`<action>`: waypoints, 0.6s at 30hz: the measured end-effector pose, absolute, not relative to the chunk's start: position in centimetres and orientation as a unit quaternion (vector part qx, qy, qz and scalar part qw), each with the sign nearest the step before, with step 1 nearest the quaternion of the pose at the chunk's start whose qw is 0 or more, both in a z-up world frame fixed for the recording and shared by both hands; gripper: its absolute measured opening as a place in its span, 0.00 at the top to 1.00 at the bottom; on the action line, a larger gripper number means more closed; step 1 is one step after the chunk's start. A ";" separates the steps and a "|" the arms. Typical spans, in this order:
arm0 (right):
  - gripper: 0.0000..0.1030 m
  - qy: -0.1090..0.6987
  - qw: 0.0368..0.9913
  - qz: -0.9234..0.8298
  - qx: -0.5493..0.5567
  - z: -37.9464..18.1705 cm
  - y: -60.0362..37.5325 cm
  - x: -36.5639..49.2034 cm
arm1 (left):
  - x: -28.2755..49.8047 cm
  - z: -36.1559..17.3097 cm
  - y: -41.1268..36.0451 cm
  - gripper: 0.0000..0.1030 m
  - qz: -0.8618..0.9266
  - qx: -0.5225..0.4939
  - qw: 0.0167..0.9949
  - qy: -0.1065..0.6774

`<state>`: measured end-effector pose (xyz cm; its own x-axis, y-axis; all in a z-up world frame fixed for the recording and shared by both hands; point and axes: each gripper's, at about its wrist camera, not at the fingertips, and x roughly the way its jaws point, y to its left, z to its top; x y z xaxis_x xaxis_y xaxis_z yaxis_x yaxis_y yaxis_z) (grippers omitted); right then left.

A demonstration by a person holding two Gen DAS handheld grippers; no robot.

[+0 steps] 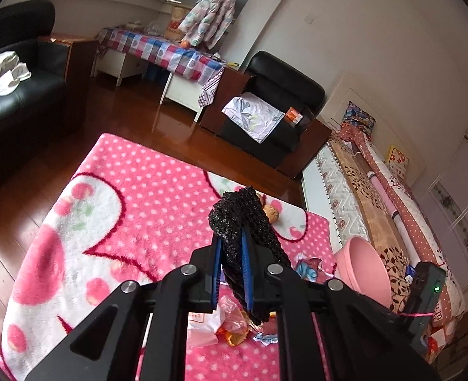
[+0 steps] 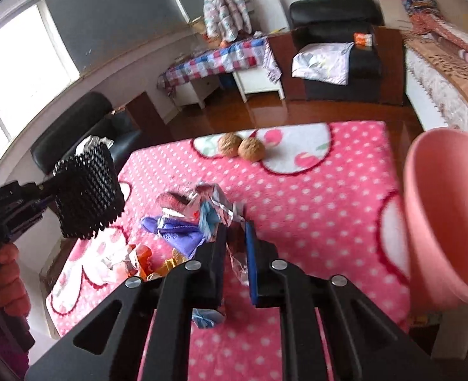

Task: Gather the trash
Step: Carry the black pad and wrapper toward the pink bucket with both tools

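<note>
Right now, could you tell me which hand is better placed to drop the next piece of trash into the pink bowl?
The right gripper: it has a crinkled wrapper between its jaws, with the pink bowl close beside it. The left gripper is occupied, clamped on a black mesh piece.

The right tongs [image 2: 236, 231] are pinching a crinkled silver wrapper [image 2: 215, 203] between their pads, above a pink polka-dot blanket [image 2: 313, 197]. More wrappers are lying just to the left: a purple one [image 2: 177, 233] and orange ones [image 2: 142, 260]. Two walnuts [image 2: 240, 147] are sitting side by side, touching, near the blanket's far edge. A pink bowl [image 2: 440, 209] is standing at the right, tilted in the view. At the left, a hand [image 2: 5, 282] is holding the left tongs [image 2: 48, 197], which are gripping a black foam net sleeve [image 2: 88, 190] above the blanket's edge.
</note>
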<state>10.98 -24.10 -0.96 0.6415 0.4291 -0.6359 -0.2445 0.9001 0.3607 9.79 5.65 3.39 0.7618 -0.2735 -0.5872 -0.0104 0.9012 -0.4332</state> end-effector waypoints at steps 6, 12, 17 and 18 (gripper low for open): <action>0.88 0.358 0.911 0.147 0.142 1.0 -27.0 9.5 | 9.3 4.3 3.5 0.90 -0.078 -0.183 0.922 0.333; 0.88 0.333 0.927 0.103 0.142 2.6 -29.4 7.9 | 9.1 5.0 1.0 0.90 -0.087 -0.162 0.925 0.332; 0.88 0.318 0.933 0.084 0.148 3.1 -31.0 7.0 | 9.2 5.6 -1.4 0.90 -0.101 -0.142 0.928 0.330; 0.88 0.317 0.933 0.082 0.150 3.2 -31.3 6.9 | 9.2 5.8 -2.0 0.90 -0.104 -0.137 0.929 0.329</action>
